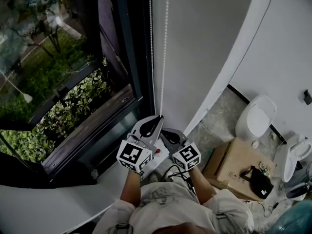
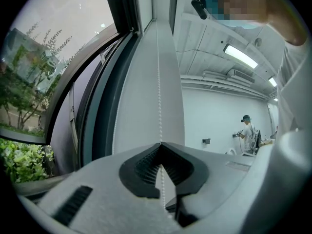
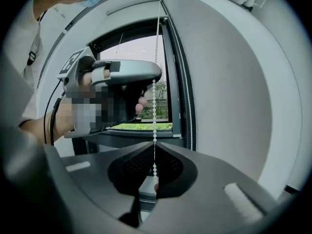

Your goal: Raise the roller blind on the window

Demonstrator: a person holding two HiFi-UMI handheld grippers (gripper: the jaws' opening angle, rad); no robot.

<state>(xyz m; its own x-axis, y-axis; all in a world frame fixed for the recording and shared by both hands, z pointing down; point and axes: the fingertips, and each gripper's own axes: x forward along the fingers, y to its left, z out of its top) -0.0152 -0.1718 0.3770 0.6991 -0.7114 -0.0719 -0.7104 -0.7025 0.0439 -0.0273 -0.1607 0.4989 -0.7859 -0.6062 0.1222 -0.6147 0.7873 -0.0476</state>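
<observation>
Left gripper view is showing your left gripper [image 2: 160,144] holding its jaws shut on the bead chain [image 2: 159,96], with the beads running out of the pinch toward 12 o'clock along the pale wall [image 2: 146,82]. Your right gripper [image 3: 155,144] is clamping that same strand, and in its own view the left gripper is sitting further up the chain, toward 11 o'clock, so you are holding one strand at two heights. In the head view both grippers are sitting at about 6 o'clock, just beside the dark window frame [image 1: 139,67], while the second strand [image 1: 151,28] is hanging free just beside the gripped one, at its 9 o'clock. The glass [image 1: 53,77] in sight is lying uncovered, and I am not making out the roller blind itself in any view, so I cannot say how far up it is sitting. Judging from here, the main risk is pulling the wrong strand, which would be lowering the blind instead of raising it. The beads are looking small and smooth, so a sharp tug is likely to be sliding them through the pads. Dragging away from the wall rather than straight down could be jamming the chain at its wheel overhead. With both grippers pinching one strand, moving them unevenly would only be slackening the stretch between them.
</observation>
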